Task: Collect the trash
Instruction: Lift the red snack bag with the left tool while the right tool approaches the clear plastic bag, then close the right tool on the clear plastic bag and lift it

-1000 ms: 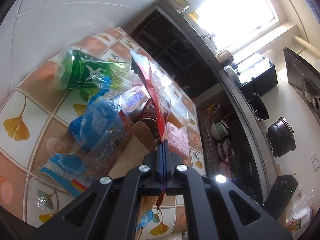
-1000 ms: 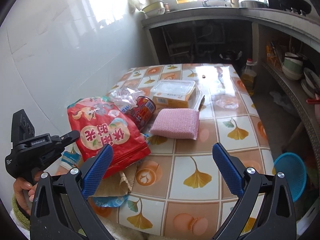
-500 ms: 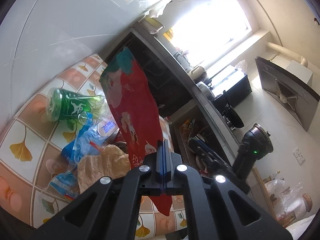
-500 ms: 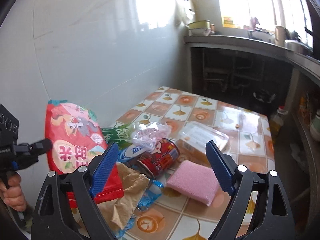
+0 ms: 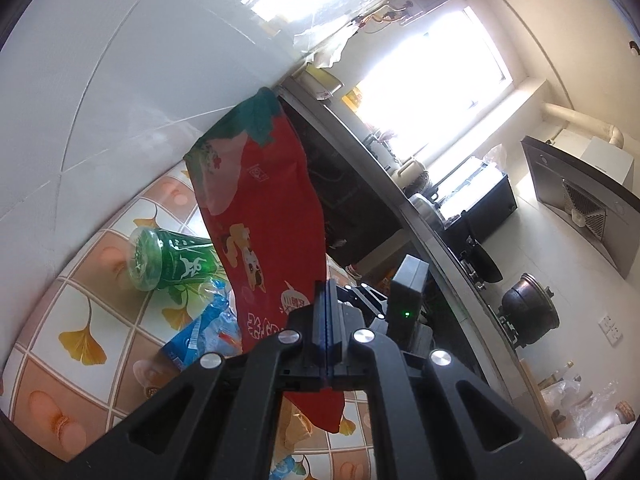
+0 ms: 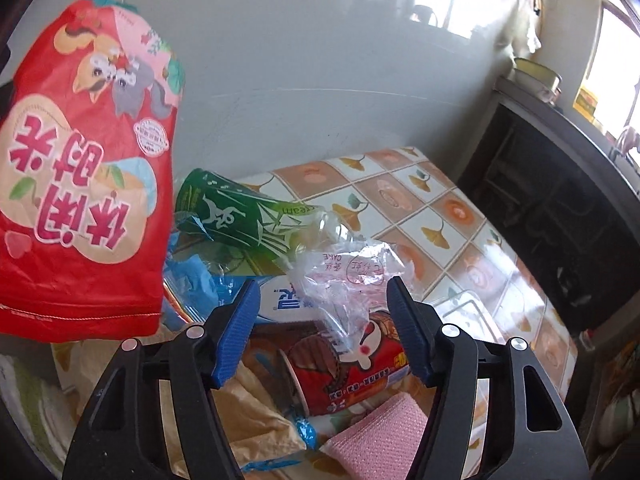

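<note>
Left gripper (image 5: 327, 332) is clamped tight on the lower edge of the red snack bag (image 5: 264, 216), jaws together with only the thin film between them, and the bag hangs in the air above the tabletop (image 5: 80, 312) near the wall-side edge. That pinch is on one thin strip of foil, so a quick swing could let the bag slide out and drop back onto the heap. Over to the right gripper (image 6: 322, 328): its jaws are closing, blue pads not yet pressing, and what sits between them is the crumpled clear wrapper (image 6: 352, 276) lying over the red can (image 6: 352, 368). Here is the danger: the wrapper is slippery and springy, so the pads may close on air or catch only a corner; go lower and they may nudge the can, which lies on its side and looks ready to roll toward the pink sponge (image 6: 384, 436) at the near edge. Just left of the can, the brown paper (image 6: 256, 416) and blue wrapper (image 6: 192, 280) are tangled in, and a lift could drag them along. Farther back, the green cup (image 6: 228, 212) lies on its side against the wall edge, free to roll if the pile shifts. Beyond that the far end of the tabletop is bare tile pattern.
</note>
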`<state>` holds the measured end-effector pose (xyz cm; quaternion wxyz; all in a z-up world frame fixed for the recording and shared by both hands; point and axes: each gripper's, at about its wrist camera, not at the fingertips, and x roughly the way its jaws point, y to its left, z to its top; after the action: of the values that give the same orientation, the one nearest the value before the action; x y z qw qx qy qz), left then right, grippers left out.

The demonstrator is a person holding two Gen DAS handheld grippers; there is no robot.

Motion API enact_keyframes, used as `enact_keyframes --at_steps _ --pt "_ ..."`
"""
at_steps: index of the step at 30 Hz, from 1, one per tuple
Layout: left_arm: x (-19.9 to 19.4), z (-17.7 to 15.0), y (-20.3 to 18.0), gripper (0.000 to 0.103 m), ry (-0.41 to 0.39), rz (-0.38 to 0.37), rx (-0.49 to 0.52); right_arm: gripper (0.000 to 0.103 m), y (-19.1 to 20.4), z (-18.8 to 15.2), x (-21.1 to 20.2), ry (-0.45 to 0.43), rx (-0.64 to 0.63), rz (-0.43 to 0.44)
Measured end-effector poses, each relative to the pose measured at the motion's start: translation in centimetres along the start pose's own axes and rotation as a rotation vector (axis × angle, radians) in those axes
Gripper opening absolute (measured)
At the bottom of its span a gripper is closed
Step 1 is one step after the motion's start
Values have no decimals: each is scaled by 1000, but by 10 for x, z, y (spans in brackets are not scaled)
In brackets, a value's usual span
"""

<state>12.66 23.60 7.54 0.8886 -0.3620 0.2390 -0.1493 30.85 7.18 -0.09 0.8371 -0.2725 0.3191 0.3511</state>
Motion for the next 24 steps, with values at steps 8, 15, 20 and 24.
enact_keyframes --at_steps 8,15,20,24 --pt "1 -1 5 0 2 15 3 18 14 -5 22 44 -104 -87" --pt "-1 -1 6 0 -4 16 3 3 6 -3 8 2 -57 -105" --pt "-6 -2 4 0 -16 19 9 1 -4 1 -15 -53 13 -91" --pt "-8 -4 3 0 -18 14 13 1 -13 2 -42 -108 90 -77"
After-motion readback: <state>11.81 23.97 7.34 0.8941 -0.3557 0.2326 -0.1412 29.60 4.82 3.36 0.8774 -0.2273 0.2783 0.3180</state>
